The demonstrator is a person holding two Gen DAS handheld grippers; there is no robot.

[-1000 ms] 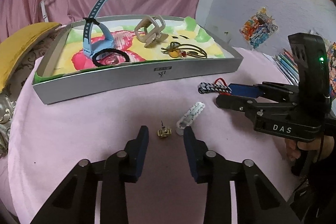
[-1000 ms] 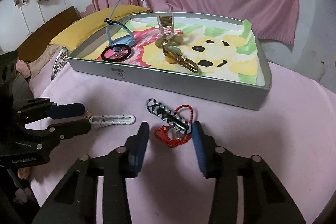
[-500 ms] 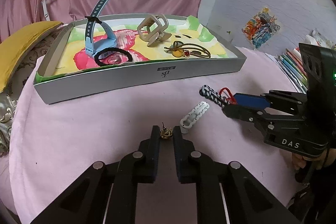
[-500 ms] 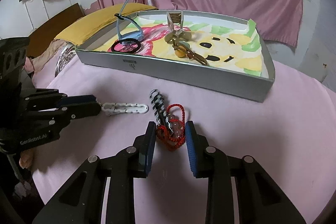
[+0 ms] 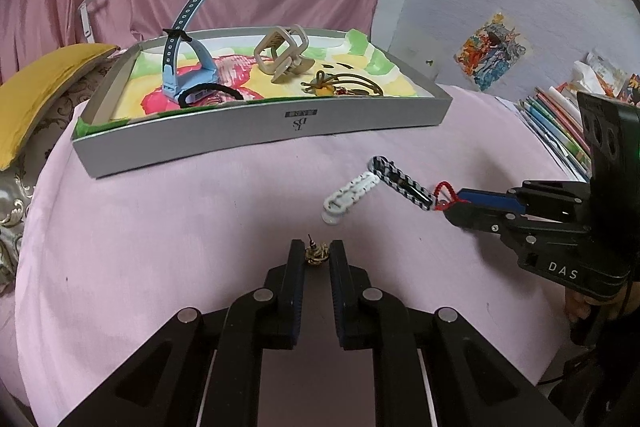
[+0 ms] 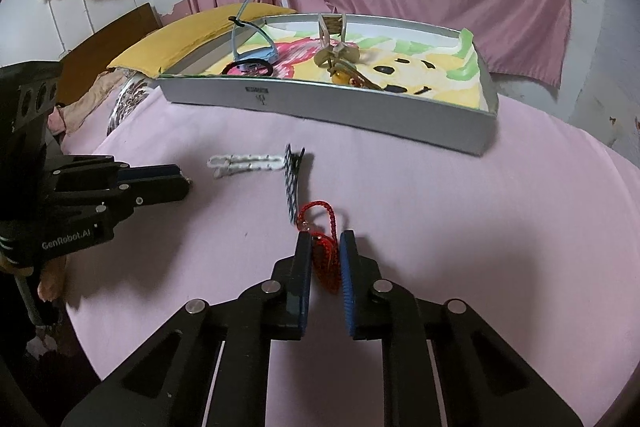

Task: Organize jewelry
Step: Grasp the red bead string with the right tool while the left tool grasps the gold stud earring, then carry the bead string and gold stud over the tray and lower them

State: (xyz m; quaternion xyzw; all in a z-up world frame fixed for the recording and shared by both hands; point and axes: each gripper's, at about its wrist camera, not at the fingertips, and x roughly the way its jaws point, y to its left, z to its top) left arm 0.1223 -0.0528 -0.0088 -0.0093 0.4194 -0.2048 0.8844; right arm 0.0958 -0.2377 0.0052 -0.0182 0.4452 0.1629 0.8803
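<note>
Two grips set: left gripper [image 5: 316, 255] pinching small gold earring [image 5: 316, 254], right gripper [image 6: 325, 254] just closed on red cord [image 6: 325, 255] (striped braid [image 6: 292, 187] trailing on pink cloth [image 6: 440, 211]). Lift both slow, carry to tray [image 5: 248, 137] w/o snagging white clip [image 5: 350, 191].

I see bare pink cloth [image 5: 160, 227] before the tray's grey wall [image 5: 224, 135]; only the white clip [image 5: 350, 193] lies there.

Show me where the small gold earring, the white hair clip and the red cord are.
small gold earring [image 5: 317, 254]: left wrist view, its gold body between the tongs.
white hair clip [image 5: 350, 191]: left wrist view, middle of its length.
red cord [image 6: 325, 259]: right wrist view, bunched loops between the tongs.
</note>
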